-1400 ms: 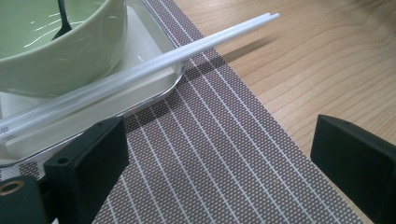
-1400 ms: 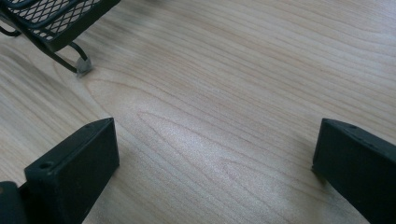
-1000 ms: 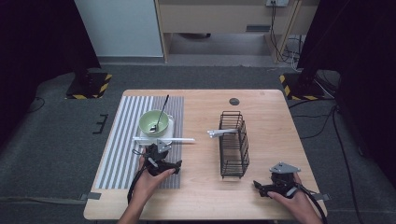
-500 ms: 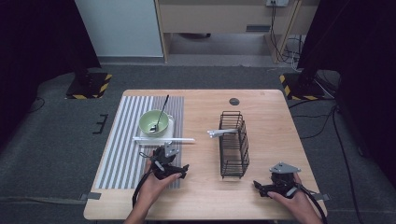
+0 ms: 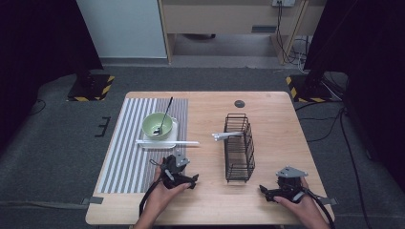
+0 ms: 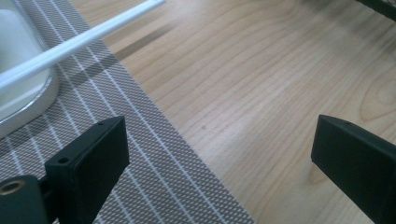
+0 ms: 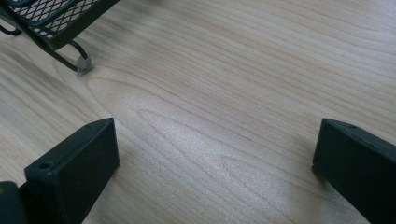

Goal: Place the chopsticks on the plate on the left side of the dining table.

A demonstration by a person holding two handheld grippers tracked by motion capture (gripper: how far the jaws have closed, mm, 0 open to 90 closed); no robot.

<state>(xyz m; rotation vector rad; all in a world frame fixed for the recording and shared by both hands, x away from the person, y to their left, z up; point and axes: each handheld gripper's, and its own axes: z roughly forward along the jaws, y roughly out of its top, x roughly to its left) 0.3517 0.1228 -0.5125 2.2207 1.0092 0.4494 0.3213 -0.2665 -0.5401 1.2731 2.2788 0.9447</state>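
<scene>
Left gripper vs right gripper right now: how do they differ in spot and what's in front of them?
The left gripper sits beside the striped mat, near the white chopsticks; the right gripper rests at the table's near right corner, past the wire basket. The left gripper view takes in mat edge, a chopstick and a white dish; the right gripper view takes in bare wood and a basket foot. Both have jaws wide apart and hold nothing.

Looks like a lab recording setup: lone wooden table (image 5: 267, 124) on grey carpet (image 5: 57, 138), black curtains (image 5: 43, 33) either side, hazard-striped stand bases (image 5: 90, 88) off its far corners, cables (image 5: 286, 33) trailing behind.
</scene>
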